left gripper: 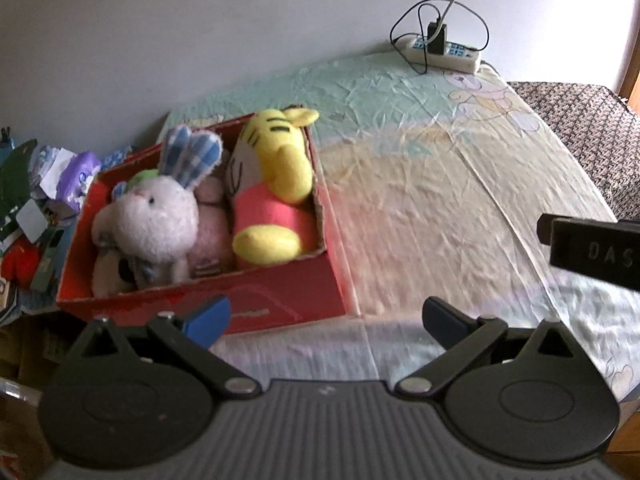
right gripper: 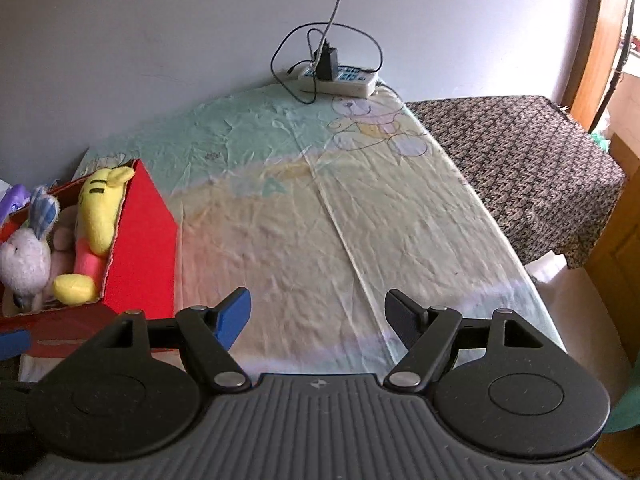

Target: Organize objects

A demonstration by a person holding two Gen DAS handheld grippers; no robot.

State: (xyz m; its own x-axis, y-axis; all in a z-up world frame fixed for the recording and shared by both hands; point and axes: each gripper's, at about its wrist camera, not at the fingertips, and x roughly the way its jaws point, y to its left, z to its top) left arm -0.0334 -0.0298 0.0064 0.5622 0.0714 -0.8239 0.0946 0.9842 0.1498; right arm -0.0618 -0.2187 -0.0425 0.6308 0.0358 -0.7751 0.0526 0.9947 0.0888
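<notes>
Two grippers, both empty, jaws spread wide. Left gripper point(left gripper: 326, 320) low over the near edge of the table point(left gripper: 440, 200), just beside the red box point(left gripper: 280, 284). Right gripper point(right gripper: 318, 316) over bare cloth, well apart from the box point(right gripper: 148, 236).

Wrinkled plastic tablecloth point(right gripper: 280, 208) over the whole tabletop: pale green at the back, yellowish toward the front, faint cartoon drawing near the far right corner. Crease down the middle.

Red cardboard box on the left end of the table, open on top. Inside, packed side by side: white rabbit toy point(left gripper: 156, 216) with blue checked ears on the left, yellow tiger toy point(left gripper: 276, 184) in a pink shirt on the right, lying on its back with head toward the wall. Something pink between them, not clear what.

Plain white wall point(right gripper: 160, 40) right behind the table. White power strip point(right gripper: 344, 78) at the far edge, against the wall, with a black plug and looping cables. Dark patterned knit cover point(right gripper: 520, 152) on furniture to the right. Wooden door frame point(right gripper: 596, 40) at far right. Heap of mixed clutter point(left gripper: 36, 204) left of the box.
</notes>
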